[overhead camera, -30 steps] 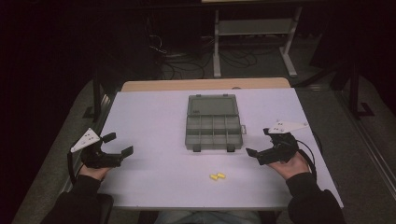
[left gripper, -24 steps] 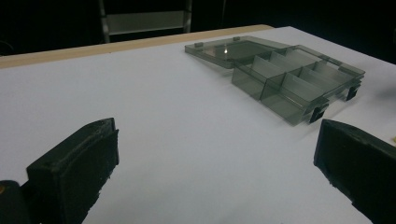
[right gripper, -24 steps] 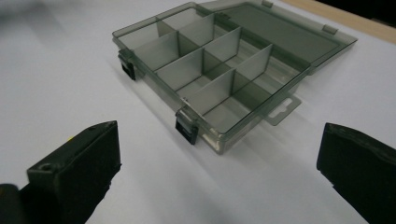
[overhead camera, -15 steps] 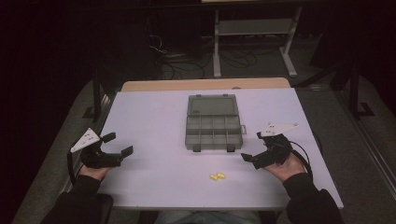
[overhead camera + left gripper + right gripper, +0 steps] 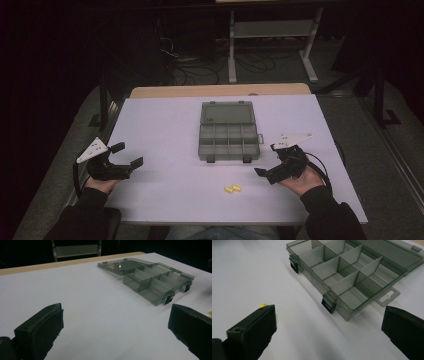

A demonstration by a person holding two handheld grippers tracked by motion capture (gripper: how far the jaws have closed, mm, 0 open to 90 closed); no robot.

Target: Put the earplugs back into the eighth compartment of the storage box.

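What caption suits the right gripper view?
Open right gripper hovers near an open compartment box, with a small yellow piece beside its jaw.

room dark. white table top (image 5: 165, 125) lit, with a bare wooden strip (image 5: 220, 90) along its far edge. grey floor (image 5: 395, 165) either side. beyond, a pale metal rack (image 5: 272, 30) and loose cables (image 5: 200, 70) on the floor.

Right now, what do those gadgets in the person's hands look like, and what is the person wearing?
Each hand holds a black tool. The left gripper and right gripper both have two blocky black fingers and carry a pale grey three-cornered plate on top. A black cable loops from the right one. The person's sleeves are dark.
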